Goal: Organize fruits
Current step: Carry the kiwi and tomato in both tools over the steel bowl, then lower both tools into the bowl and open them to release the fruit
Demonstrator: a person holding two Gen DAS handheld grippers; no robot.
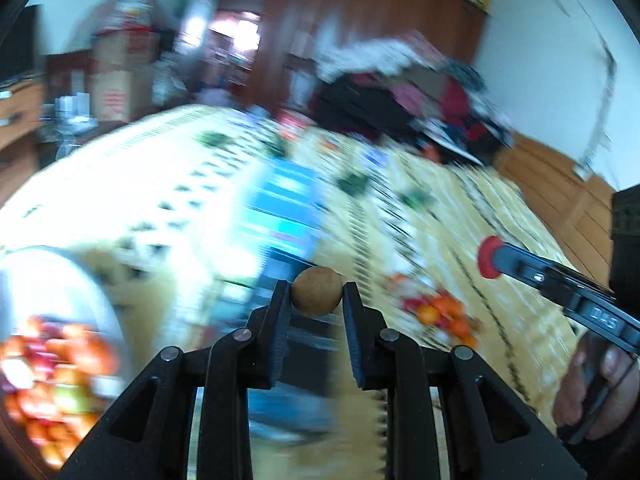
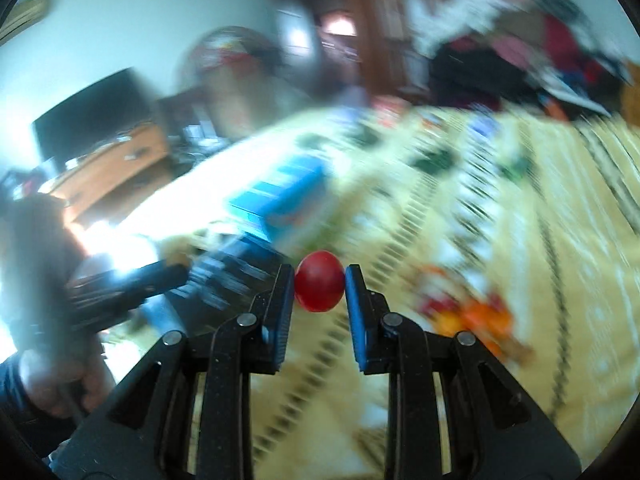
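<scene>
Heavy motion blur, fisheye-warped edges (bright glare at left).

A lived-in room of a home, probably a bedroom, is indicated. A large surface covered by a cream patterned spread (image 1: 460, 216) is taken as landmark. Beyond its far edge a tall reddish-brown wooden wardrobe (image 1: 360, 28) is seen, with a heap of clothes (image 1: 404, 92) piled at the far right corner. Past the left edge, stacked cardboard boxes (image 1: 116, 80) and a wooden drawer unit (image 2: 116, 168) with a dark screen (image 2: 88, 112) above it are made out. All is heavily motion-blurred.
</scene>
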